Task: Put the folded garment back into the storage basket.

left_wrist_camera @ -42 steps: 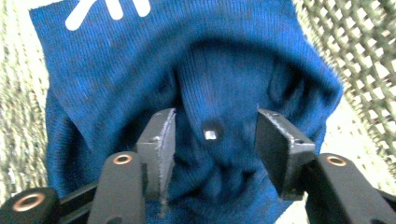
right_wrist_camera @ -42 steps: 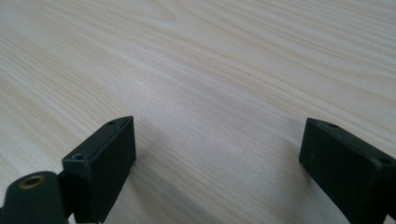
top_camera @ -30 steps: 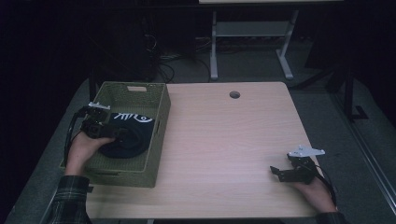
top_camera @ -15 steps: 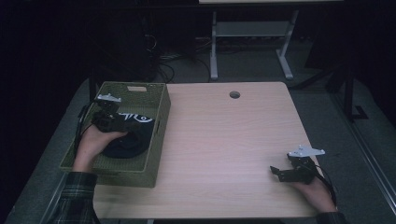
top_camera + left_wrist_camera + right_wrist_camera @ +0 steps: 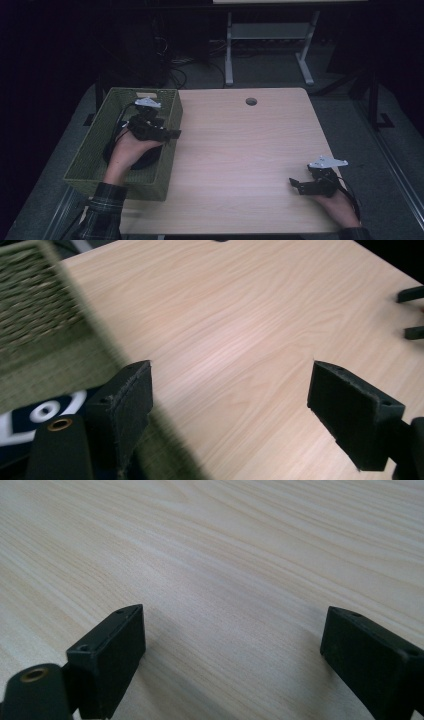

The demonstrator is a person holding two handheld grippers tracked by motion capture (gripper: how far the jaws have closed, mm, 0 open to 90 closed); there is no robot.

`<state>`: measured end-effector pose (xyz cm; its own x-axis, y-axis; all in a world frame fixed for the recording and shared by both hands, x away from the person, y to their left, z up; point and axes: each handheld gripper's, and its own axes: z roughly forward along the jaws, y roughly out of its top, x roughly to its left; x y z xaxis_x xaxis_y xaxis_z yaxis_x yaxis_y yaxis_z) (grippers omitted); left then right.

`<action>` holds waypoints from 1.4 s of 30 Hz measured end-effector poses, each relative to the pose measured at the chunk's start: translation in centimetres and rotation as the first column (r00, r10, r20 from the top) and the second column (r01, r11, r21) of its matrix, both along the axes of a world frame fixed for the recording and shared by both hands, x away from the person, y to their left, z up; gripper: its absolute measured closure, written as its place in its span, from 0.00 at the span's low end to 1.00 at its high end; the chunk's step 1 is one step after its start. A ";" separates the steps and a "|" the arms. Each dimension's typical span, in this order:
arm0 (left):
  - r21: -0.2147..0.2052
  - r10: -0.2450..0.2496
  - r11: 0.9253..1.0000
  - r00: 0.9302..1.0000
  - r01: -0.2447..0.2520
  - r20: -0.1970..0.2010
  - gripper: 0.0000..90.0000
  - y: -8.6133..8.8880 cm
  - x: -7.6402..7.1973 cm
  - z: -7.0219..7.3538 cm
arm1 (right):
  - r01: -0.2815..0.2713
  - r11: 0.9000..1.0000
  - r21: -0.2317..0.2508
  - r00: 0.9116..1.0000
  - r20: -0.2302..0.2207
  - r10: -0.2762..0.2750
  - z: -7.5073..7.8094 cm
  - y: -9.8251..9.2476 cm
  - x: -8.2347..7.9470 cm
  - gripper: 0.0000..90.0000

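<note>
A green woven basket (image 5: pixel 90 150) stands on the left part of the table. A dark round item with white markings (image 5: pixel 146 159) lies in it, and shows as a navy and white patch (image 5: pixel 30 415) in the left gripper view. My left gripper (image 5: pixel 172 134) hovers over the basket's right wall, pointing toward the bare table. Its jaws have just been opening and now stand open (image 5: pixel 230 375) with nothing between them. My right gripper (image 5: pixel 296 184) rests low near the table's front right, open (image 5: pixel 232 630) over bare wood.
The light wood table (image 5: pixel 240 150) has a round cable hole (image 5: pixel 251 101) near its far edge. A white stand's legs (image 5: pixel 229 60) and cables sit on the dark floor behind. The other gripper's jaws (image 5: pixel 412 312) appear far right in the left gripper view.
My left hand has lifted off the dark item in the basket and moved right, over the basket's right wall, leaving the item behind. The right hand has stayed put.
</note>
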<state>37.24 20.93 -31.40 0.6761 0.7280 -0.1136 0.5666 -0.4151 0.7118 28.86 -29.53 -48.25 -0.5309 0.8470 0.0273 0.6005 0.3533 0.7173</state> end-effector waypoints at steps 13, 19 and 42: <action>-0.025 -0.109 0.994 0.994 0.109 0.015 0.20 -5.2 -1.1 -1.2 | -0.001 1.000 0.000 1.000 0.001 0.001 0.0 0.0 0.0 0.12; -0.011 -0.149 0.989 0.988 0.150 0.027 0.19 -7.1 -1.8 -2.3 | -0.001 1.000 0.000 1.000 0.001 0.001 0.0 0.0 0.0 0.12; 0.042 -0.150 0.988 0.988 0.148 0.044 0.15 -10.9 -3.7 -8.9 | 0.001 1.000 0.001 1.000 0.000 -0.001 0.0 0.0 0.0 0.12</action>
<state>33.57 10.01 -40.34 0.7811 0.6221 -0.0532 0.4628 -0.5197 0.7181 28.86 -29.53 -48.25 -0.5304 0.8473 0.0276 0.6004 0.3525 0.7178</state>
